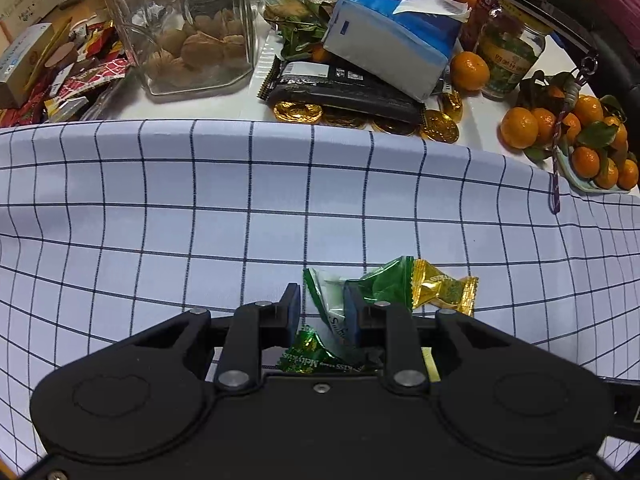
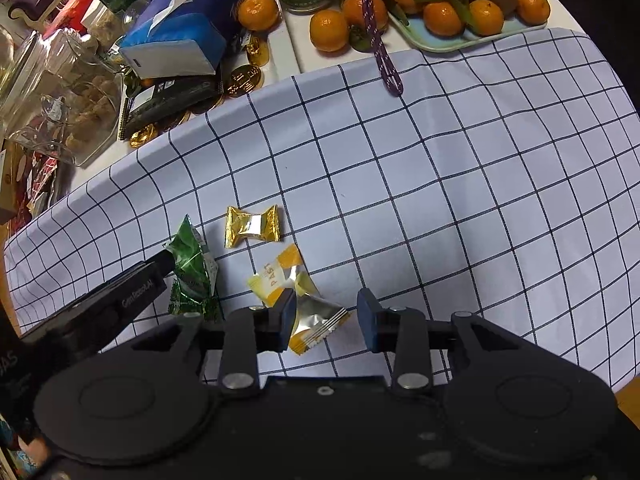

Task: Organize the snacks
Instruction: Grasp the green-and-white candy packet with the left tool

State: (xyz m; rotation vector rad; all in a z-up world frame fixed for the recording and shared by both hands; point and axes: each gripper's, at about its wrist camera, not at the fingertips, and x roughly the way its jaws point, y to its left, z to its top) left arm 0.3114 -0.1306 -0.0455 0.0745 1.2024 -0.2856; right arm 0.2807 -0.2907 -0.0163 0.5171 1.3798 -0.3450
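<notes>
Down on the checked cloth covering the counter, four wrapped candies lie close together. Spread apart, the left gripper has its fingers on either side of the green candies, not pinching them. Just beside them sits a gold candy. With its fingers parted, the right gripper hangs over the yellow-and-white candy, whose silver end lies between them. Behind the cloth are tangerines and a glass jar.
</notes>
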